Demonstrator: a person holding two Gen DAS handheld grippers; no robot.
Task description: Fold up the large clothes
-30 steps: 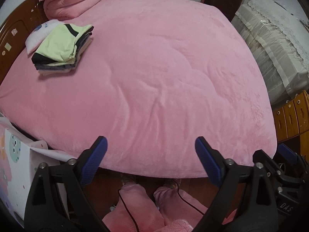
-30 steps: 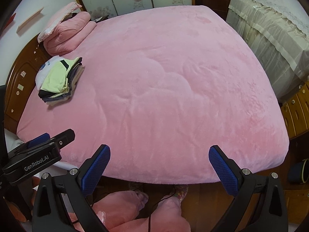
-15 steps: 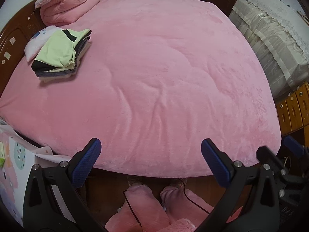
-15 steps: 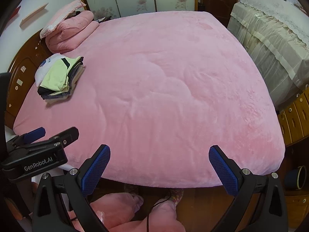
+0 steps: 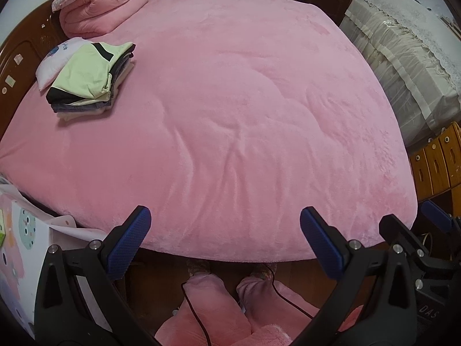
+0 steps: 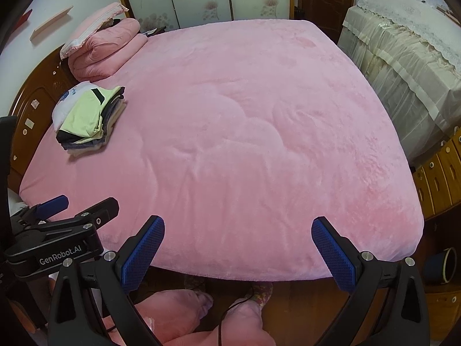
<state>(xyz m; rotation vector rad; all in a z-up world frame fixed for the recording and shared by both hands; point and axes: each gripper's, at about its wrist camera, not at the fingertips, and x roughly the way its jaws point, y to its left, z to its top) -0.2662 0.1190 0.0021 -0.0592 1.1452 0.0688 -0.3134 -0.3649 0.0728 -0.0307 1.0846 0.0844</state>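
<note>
Left gripper [image 5: 224, 240]: jaws spread fully wide, nothing between them, held above the near edge of the pink bedspread [image 5: 245, 109]. Right gripper [image 6: 234, 252]: jaws likewise wide apart and empty, just beside the left gripper over the same edge. Stack of folded clothes [image 5: 89, 82]: on the bedspread's far left part, near the wooden headboard [image 5: 20, 54]. Rolled pink quilt [image 5: 100, 8]: at the bedspread's far left corner, beyond the stack.

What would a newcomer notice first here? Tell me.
The pink blanket spread over the whole bed dominates both views. A stack of folded clothes sits near the wooden headboard, below a rolled pink quilt. Both the left gripper and the right gripper stand open and empty at the near edge.
</note>
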